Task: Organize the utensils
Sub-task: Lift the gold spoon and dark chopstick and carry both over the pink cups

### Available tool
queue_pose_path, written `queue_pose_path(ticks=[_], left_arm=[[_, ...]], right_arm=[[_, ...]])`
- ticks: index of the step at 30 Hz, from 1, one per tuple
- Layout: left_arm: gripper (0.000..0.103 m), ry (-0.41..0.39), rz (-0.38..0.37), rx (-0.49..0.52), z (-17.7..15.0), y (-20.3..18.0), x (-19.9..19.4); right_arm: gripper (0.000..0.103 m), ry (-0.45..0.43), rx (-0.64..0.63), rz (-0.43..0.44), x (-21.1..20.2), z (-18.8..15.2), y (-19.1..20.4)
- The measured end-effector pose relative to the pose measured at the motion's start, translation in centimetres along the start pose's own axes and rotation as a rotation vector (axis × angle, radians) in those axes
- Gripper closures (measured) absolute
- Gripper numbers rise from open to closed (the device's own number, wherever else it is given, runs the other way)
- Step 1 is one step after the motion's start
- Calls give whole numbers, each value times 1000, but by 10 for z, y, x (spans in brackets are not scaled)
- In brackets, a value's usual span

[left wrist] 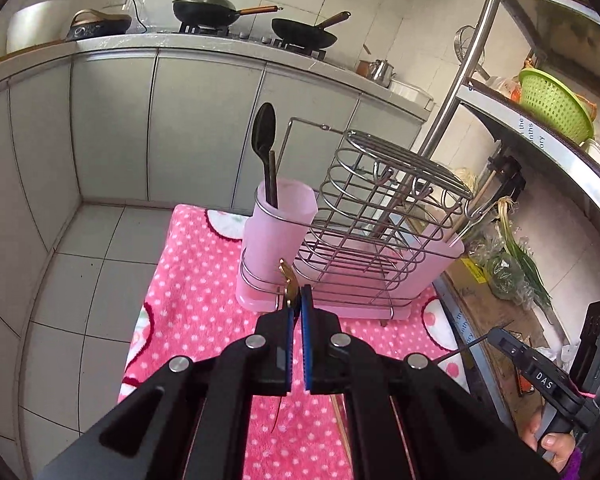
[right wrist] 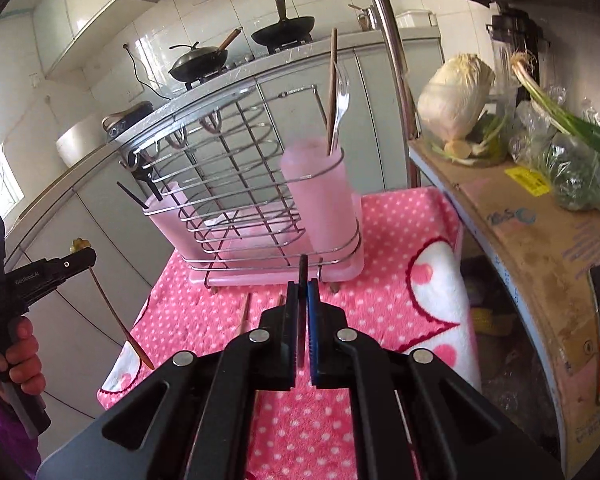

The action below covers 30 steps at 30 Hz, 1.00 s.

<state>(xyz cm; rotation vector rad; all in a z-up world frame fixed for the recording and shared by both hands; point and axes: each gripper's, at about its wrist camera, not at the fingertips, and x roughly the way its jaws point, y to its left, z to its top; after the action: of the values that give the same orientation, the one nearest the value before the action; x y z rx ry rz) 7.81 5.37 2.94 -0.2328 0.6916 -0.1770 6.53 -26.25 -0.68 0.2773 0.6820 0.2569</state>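
A wire utensil rack point(left wrist: 380, 220) with pink cups stands on a pink dotted towel point(left wrist: 204, 280). Its left pink cup point(left wrist: 278, 224) holds a black spoon point(left wrist: 263, 136). My left gripper point(left wrist: 298, 300) is shut on a thin brown stick with a gold end point(left wrist: 287, 280), held in front of that cup; it also shows in the right wrist view point(right wrist: 112, 312). My right gripper point(right wrist: 303, 292) is shut on a thin dark utensil point(right wrist: 303, 270) in front of the rack point(right wrist: 228, 184). The right pink cup point(right wrist: 320, 196) holds a clear fork point(right wrist: 342, 100) and a brown chopstick point(right wrist: 332, 80).
Brown chopsticks point(right wrist: 246, 314) lie on the towel point(right wrist: 400, 280) before the rack. A shelf at the right holds cabbage point(right wrist: 452, 100), green onions point(right wrist: 560, 116) and a green basket point(left wrist: 552, 104). Woks point(left wrist: 208, 8) sit on the stove behind. Tiled floor is at the left.
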Motion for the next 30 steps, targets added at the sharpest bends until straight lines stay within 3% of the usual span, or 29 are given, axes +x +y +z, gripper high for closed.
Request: queue_pose_path(ticks=[19, 30], left_arm=[[100, -113, -27, 15, 36, -9, -21], [100, -295, -76, -1, 97, -22, -47]], right_arm=[[98, -175, -91, 1, -56, 75, 18], [98, -289, -128, 4, -66, 132, 26]])
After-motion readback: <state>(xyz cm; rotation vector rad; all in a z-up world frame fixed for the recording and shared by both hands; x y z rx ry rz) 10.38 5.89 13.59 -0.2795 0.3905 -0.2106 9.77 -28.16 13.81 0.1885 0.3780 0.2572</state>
